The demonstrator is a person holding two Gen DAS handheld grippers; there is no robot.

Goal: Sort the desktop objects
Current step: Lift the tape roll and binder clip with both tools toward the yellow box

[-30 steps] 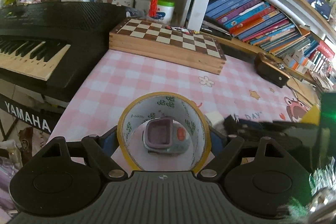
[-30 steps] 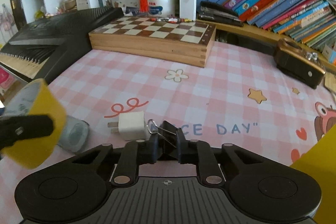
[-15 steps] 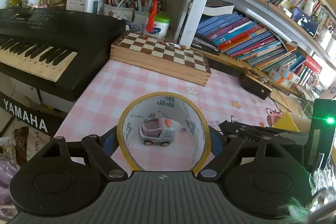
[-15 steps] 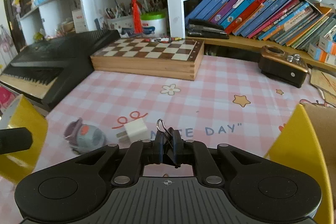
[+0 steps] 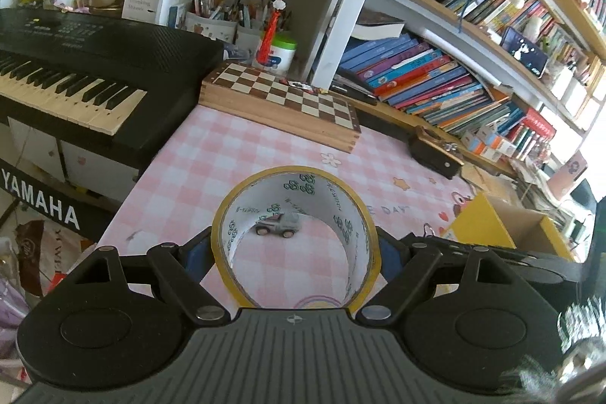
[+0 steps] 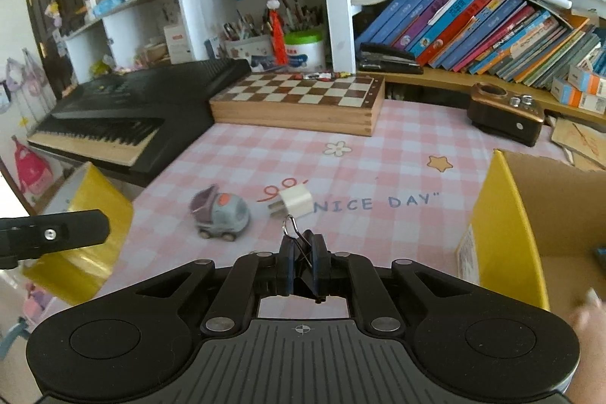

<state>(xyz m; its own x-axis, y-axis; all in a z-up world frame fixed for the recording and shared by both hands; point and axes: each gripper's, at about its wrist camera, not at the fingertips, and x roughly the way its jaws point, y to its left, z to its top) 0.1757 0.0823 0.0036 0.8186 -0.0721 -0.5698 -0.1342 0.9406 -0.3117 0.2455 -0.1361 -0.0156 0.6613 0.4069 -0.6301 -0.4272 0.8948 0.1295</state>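
My left gripper point(image 5: 293, 248) is shut on a yellow roll of tape point(image 5: 242, 199), held up off the pink checked tablecloth point(image 5: 235, 154). Through the roll's hole I see a small grey toy car point(image 5: 278, 225) on the cloth. In the right wrist view the same tape roll point(image 6: 94, 199) hangs at the far left. My right gripper point(image 6: 302, 254) is shut on a black binder clip point(image 6: 299, 245), its wire loop sticking forward. Beyond it on the cloth lie the toy car point(image 6: 219, 214) and a white plug adapter point(image 6: 295, 201). An open yellow cardboard box point(image 6: 503, 214) stands at the right.
A wooden chessboard box point(image 6: 299, 101) sits at the back of the table, a brown radio point(image 6: 505, 114) at the back right. A black keyboard point(image 5: 75, 63) runs along the left edge. Shelves of books point(image 6: 473, 29) and pen pots point(image 6: 242, 36) stand behind.
Both grippers have risen and drawn back from the table with the tape roll and the clip. The yellow box has come further into view at the right.
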